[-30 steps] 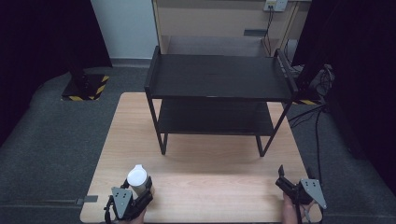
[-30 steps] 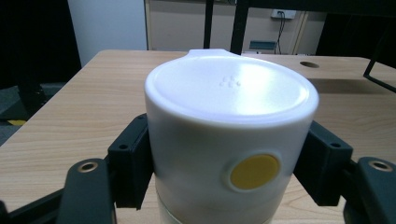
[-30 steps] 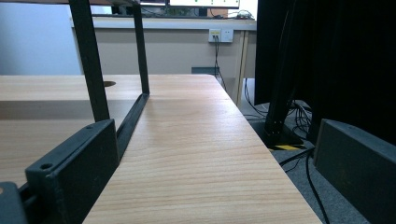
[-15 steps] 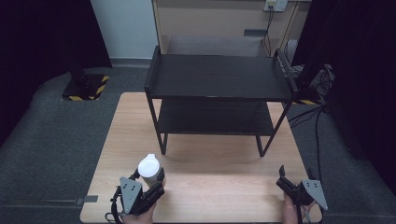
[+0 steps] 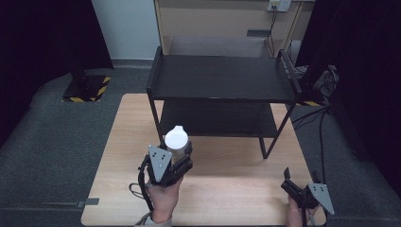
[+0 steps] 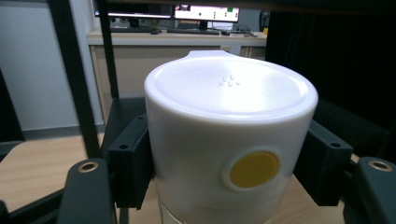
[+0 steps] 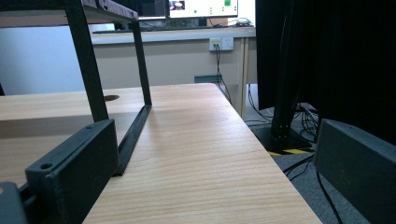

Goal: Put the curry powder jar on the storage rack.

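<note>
Since a second ago the left gripper (image 5: 182,158) has lifted the white-capped bottle (image 5: 177,142) off the wooden table (image 5: 118,156) and carried it toward the black two-tier shelf (image 5: 220,78); a placement there looks likely. Its jaws pinch the bottle's body just under the cap. The cap is smooth, glossy plastic, cylindrical, with a round yellow button (image 6: 254,169). The right gripper (image 5: 302,189) rests at the table's near right corner, jaws spread, holding nothing.
</note>
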The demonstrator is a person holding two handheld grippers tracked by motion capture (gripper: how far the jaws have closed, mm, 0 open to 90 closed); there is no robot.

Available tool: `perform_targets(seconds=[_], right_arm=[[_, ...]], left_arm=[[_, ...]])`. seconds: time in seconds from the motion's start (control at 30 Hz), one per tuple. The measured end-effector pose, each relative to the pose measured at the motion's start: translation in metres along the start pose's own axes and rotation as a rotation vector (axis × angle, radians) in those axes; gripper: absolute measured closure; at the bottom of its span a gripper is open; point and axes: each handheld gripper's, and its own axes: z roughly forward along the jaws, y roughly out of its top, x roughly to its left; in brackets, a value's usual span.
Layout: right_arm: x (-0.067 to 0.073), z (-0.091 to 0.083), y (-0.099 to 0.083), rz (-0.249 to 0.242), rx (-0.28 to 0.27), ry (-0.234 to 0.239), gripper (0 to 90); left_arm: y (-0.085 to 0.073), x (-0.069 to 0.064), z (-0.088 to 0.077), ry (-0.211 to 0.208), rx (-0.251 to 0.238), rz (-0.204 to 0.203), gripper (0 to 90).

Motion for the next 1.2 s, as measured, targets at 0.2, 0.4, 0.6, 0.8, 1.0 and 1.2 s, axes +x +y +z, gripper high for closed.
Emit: perform_targets(seconds=[0.2,0.4,0.6,0.8,1.0,1.2], right_arm=[[-0.004,-0.003,-0.005,0.040,-0.034,0.004,0.6],[-0.005,-0.003,-0.005,0.048,-0.037,0.006,0.6],[-0.004,-0.003,-0.004,0.033,-0.030,0.004,0.6],[-0.004,-0.002,-0.003,0.016,-0.023,0.011,0.6],[-0.003,-0.001,-0.003,-0.001,-0.019,0.013,0.6],[-0.003,-0.001,-0.003,-0.004,-0.022,0.013,0.6]], left_arm=[[0.018,-0.003,0.029,0.009,0.000,0.028,29.9],[0.020,-0.001,0.051,0.028,0.005,0.031,29.9],[0.015,0.003,0.066,0.049,-0.016,0.023,29.9],[0.014,0.007,0.079,0.074,-0.021,0.019,29.9],[0.013,0.012,0.093,0.074,-0.015,0.020,29.9],[0.013,0.012,0.105,0.075,-0.002,0.014,29.9]])
